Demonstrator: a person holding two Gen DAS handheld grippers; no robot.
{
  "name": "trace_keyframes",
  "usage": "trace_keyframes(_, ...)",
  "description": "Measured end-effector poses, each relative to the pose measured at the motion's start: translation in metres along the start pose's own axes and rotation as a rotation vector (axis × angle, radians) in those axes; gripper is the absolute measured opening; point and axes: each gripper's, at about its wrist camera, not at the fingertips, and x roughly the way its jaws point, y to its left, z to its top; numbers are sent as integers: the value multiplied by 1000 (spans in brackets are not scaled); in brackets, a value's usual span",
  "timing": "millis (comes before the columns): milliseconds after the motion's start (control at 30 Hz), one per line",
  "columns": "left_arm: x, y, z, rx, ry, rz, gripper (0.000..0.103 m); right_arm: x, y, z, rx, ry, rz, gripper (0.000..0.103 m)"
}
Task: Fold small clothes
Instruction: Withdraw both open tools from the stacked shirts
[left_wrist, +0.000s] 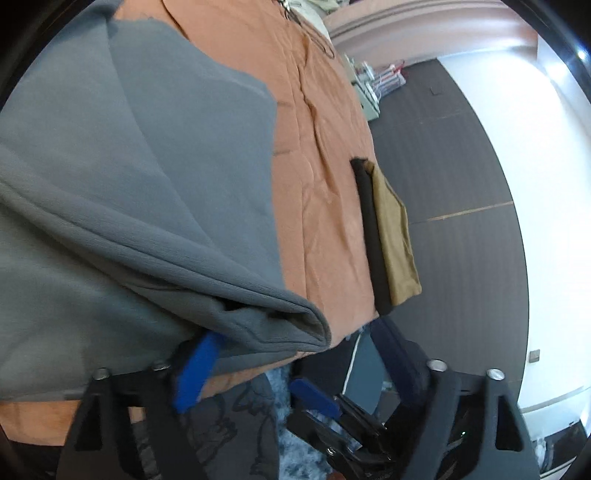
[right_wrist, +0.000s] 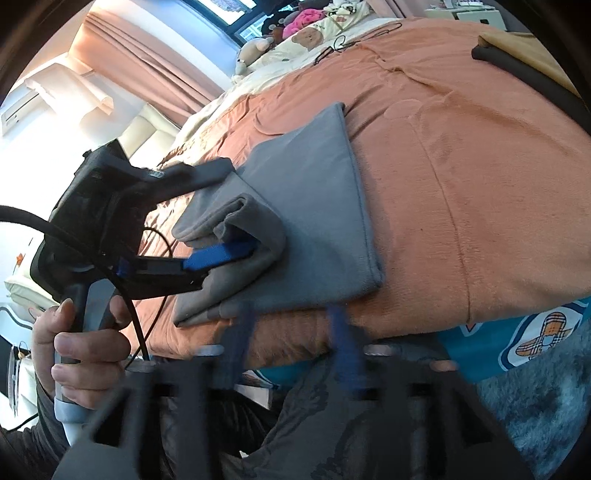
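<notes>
From the left wrist, your left gripper (left_wrist: 295, 373) stands with its jaws wide apart at the near edge of the bed (left_wrist: 325, 155), and I judge that spread to be a release: one blue pad (left_wrist: 195, 373) lies just under the doubled edge of the grey garment (left_wrist: 140, 192), the other stands clear out to the right, and neither pinches cloth. The garment lies folded over on the orange cover, its thick, ribbed hem stacked in layers at the corner nearest you. Further along the bed, a folded dark and tan piece (left_wrist: 388, 236) sits well apart, likely finished work set aside.

From the right wrist, your right gripper (right_wrist: 291, 332) is blurred, its jaws partly apart just below the garment's (right_wrist: 314, 221) near edge, with no cloth visible between them. Your left gripper (right_wrist: 207, 218) comes in from the left, held by your hand (right_wrist: 74, 332), one blue pad (right_wrist: 221, 254) tucked into the loose fold. The garment is a compact grey rectangle with a puffed, unsettled fold on that side, which probably wants flattening.
</notes>
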Motion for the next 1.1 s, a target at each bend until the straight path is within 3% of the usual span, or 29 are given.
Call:
trace_keyframes(500,-89,82,23,-163,-189,59,86,32,28,31,-154,-23,-80,54)
trace_keyframes(800,-123,128,45,-242,-283,121,86,50,43,48,-225,-8,-116,41)
trace_keyframes(1000,-125,154,64,-292,-298,144,85,53,37,51,-245,2,-125,40)
trace_keyframes(1100,-123,164,72,-300,-313,184,84,53,35,52,-243,6,-119,33)
